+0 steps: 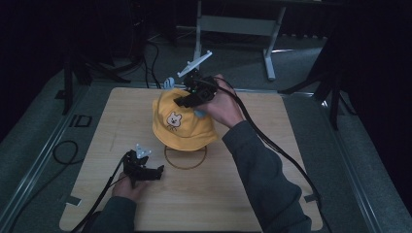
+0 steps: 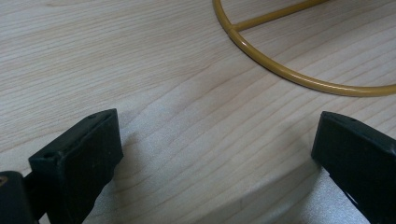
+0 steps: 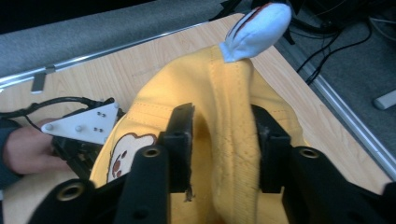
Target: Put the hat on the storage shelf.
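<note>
My right tool (image 3: 223,140) is clamping a fold of the yellow hat (image 1: 180,122), its jaws closed on the crown fabric just below a pale blue ear (image 3: 256,29). The hat is sitting on a brass wire stand (image 1: 185,158) near the middle of the worktop (image 1: 262,194). My left tool (image 1: 154,171) is resting toward the near left corner, jaws apart over bare wood, just beside the stand's ring.

Left tongs (image 1: 156,171) agape, right tongs (image 1: 180,100) clamped
</note>
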The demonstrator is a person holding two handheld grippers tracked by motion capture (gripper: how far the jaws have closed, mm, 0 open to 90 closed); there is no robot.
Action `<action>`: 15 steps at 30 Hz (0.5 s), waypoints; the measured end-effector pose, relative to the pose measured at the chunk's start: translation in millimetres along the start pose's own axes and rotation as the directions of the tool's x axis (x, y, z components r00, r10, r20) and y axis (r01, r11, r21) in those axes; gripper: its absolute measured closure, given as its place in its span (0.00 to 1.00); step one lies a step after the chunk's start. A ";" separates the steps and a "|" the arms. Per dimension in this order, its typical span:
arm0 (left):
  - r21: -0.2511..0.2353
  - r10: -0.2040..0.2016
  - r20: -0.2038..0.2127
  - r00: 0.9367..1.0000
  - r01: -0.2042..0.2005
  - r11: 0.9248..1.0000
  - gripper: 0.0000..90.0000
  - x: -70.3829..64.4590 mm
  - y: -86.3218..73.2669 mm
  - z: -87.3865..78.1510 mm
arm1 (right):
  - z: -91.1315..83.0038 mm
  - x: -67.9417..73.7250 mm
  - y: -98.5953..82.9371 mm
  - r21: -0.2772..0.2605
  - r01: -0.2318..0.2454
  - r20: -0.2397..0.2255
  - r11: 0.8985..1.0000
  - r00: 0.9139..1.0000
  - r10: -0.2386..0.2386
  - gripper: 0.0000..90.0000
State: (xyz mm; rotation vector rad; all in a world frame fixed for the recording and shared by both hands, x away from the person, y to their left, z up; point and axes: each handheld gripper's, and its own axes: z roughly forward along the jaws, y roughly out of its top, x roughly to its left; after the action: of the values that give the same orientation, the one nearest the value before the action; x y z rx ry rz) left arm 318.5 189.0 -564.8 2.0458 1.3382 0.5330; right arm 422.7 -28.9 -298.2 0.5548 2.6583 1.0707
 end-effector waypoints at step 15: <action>0.000 0.001 -0.001 1.000 -0.001 1.000 0.02 0.0 -0.1 0.1 | 3.8 14.8 0.9 0.023 0.044 0.153 0.999 0.987 -0.047 0.26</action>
State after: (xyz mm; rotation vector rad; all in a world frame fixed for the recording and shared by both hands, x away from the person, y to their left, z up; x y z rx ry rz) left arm 318.5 189.0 -564.9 2.0463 1.3374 0.5346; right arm 410.9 -19.7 -301.2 0.5540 2.5383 0.9497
